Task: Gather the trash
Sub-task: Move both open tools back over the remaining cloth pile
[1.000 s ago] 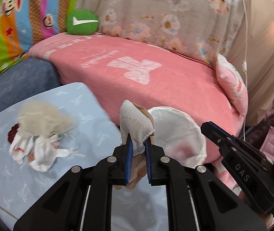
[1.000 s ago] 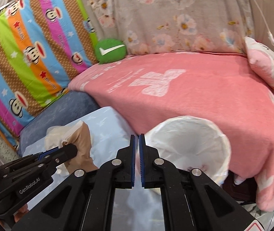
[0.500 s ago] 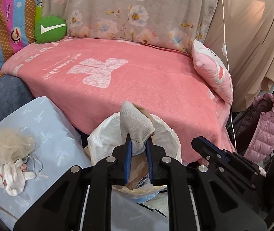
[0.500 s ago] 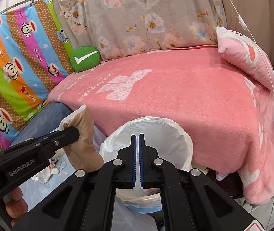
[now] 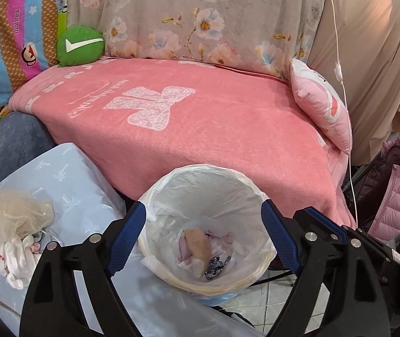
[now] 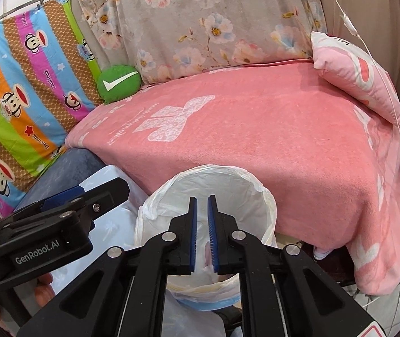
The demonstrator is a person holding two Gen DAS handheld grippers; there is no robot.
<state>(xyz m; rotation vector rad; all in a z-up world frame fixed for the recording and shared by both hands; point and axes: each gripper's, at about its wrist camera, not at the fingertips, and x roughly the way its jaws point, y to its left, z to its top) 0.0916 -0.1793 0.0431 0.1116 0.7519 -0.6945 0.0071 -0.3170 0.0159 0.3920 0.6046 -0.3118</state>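
At the far left hangs a striped monkey-print sheet (image 6: 28, 84) with "Paul Frank" written along its bands. Below it, near the left edge of the bench (image 5: 68, 179) with its pale blue cover, lies a heap of cream netting and white rags (image 5: 14, 224). The left gripper (image 5: 202, 236) has "GenRobot.AI" on its side in the right wrist view; its jaws have just been opening and now stand wide apart with nothing between them. They frame the mouth of the bin (image 5: 200, 174), which stands just off the bench's right edge, lined with a white bag. The trash (image 5: 200, 248) lies at the bottom of the bin, below and clear of the left gripper's fingers: a tan piece on top of pinkish-white scraps and a dark patterned bit.

A green cushion (image 5: 80, 46) with a white tick sits at the back left corner of the bed, on a pink blanket (image 5: 200, 118) bearing faint cursive writing too small to read. The right gripper (image 6: 202, 234) hovers over the near rim of the same bin; its jaws have just been opening to a narrow gap, holding nothing. To the right lie a pink pillow (image 5: 323, 109) and a pink padded jacket (image 5: 396, 191).
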